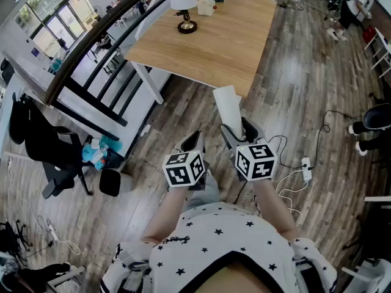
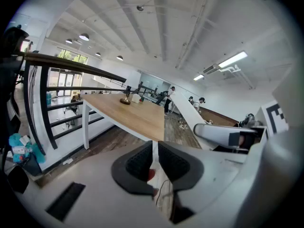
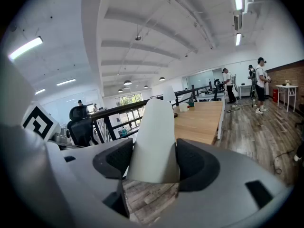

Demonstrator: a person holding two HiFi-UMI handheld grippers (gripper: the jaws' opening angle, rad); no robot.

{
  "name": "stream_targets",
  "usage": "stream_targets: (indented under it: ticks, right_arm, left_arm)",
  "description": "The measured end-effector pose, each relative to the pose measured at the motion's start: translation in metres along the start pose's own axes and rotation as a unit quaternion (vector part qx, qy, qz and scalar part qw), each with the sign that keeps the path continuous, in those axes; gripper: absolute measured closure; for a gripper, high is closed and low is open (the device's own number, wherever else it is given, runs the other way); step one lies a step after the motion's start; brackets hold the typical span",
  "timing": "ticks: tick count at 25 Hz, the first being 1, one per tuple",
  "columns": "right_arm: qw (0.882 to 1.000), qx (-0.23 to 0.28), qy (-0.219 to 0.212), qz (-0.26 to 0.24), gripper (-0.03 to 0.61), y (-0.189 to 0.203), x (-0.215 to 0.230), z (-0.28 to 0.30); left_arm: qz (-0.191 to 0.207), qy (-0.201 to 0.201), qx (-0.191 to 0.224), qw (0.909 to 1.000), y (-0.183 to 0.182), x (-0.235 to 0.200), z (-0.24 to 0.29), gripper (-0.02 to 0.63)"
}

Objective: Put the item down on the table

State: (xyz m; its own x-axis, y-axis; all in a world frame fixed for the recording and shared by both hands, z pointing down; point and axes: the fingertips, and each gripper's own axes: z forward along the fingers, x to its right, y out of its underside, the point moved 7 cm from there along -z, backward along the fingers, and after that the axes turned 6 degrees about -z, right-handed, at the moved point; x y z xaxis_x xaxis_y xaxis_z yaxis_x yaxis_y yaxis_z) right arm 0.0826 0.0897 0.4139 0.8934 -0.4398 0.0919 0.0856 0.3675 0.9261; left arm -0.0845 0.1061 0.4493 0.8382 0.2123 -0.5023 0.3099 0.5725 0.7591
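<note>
The right gripper [image 3: 154, 163] holds the white item [image 3: 154, 132] in wide jaws near the table [image 1: 232, 41]; it is not yet set down. The left gripper [image 2: 155, 163] is empty, its jaws nearly together.

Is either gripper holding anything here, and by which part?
The right gripper clamps the tall white item by its near, lower end. The left gripper holds nothing.

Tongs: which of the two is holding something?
The right tongs, at the head view's right: they are clamped on a tall white item. The left tongs are closed with nothing between them.
</note>
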Motion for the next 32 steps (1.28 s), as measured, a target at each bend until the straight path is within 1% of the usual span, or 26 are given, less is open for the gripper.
stream_targets:
  ticks: [7,11,15,18,27,32]
  right_arm:
    - [1.0,0.013,-0.008,-0.006,0.296,0.037,-0.032,-0.084]
    - [1.0,0.014,-0.011,-0.009,0.296,0.051,-0.05,-0.115]
    - [1.0,0.015,-0.002,-0.003,0.296,0.059,-0.057,-0.134]
    - [1.0,0.018,0.003,0.001,0.296,0.061,-0.059,-0.141]
    - [1.0,0.02,-0.007,-0.007,0.296,0.061,-0.063,-0.147]
    - [1.0,0.021,-0.012,-0.003,0.296,0.065,-0.054,-0.154]
  left_arm:
    - [0.007,-0.002,-0.009,0.9999,0.076,0.036,-0.072,0.568]
    - [0.007,-0.004,-0.009,0.9999,0.1,0.044,-0.102,0.568]
    - [0.015,0.001,-0.005,0.9999,0.103,0.047,-0.117,0.568]
    - [0.014,0.003,0.002,0.9999,0.101,0.047,-0.125,0.568]
    - [0.007,-0.007,0.015,0.9998,0.102,0.047,-0.134,0.568]
    - [0.007,-0.012,0.018,0.9997,0.109,0.058,-0.133,0.568]
